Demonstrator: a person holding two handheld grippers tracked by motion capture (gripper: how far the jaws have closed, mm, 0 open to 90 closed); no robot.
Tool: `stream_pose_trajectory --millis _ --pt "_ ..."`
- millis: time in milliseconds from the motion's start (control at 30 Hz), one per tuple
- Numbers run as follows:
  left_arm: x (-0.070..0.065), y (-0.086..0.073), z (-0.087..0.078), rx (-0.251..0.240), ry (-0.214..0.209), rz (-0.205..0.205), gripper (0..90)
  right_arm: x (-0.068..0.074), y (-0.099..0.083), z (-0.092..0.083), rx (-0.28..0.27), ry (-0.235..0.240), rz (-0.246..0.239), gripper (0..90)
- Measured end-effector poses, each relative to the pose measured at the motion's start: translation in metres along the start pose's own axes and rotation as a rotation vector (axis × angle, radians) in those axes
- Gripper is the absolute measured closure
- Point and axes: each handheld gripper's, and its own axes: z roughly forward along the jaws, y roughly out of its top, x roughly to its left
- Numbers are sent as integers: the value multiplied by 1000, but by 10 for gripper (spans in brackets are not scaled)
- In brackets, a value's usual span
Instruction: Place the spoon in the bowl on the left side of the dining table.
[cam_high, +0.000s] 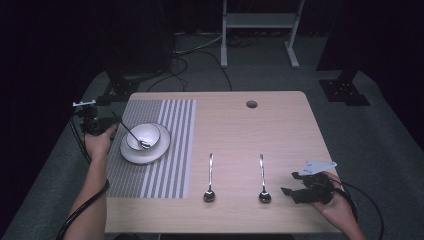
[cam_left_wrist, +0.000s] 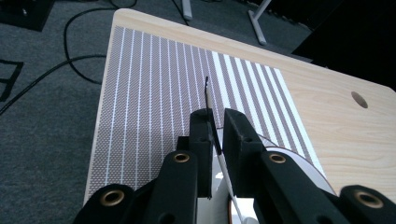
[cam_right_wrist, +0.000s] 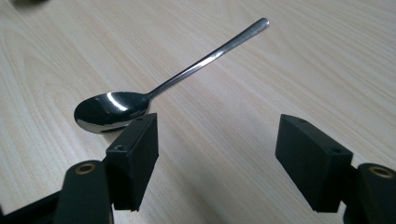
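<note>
A white bowl (cam_high: 152, 131) sits on a white plate (cam_high: 131, 156) on the striped placemat (cam_high: 170, 165). A spoon (cam_high: 144, 144) rests with its head in the bowl, its handle slanting up and left. My left gripper (cam_high: 116, 125) is at that handle. In the left gripper view the handle (cam_left_wrist: 208, 95) runs between the jaws (cam_left_wrist: 217, 116), against the left one with a slim gap to the right one. Two more spoons (cam_high: 210, 180) (cam_high: 262, 179) lie on the bare wood. My right gripper (cam_high: 289, 183) stands open just right of the nearer spoon (cam_right_wrist: 111, 109), low over the table, nothing between its jaws (cam_right_wrist: 217, 140).
The wooden table (cam_high: 280, 130) has a round cable hole (cam_high: 251, 104) near its far edge. The placemat (cam_left_wrist: 149, 93) reaches the table's left edge. Beyond lie dark carpet with cables (cam_high: 185, 55) and a white desk frame (cam_high: 260, 30).
</note>
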Motion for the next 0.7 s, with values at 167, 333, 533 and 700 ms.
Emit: stream_pose_trajectory --millis 167,333,533,700 --pt "0 -2 1 3 14 8 794 0 1 0 -3 -1 1 289" --pt "0 -2 2 15 14 16 770 1 2 2 0 4 -2 288" --pt "-1 -4 1 22 11 25 727 0 3 2 -2 5 1 288" --pt "0 -5 -1 20 9 23 697 2 3 3 -1 9 0 289"
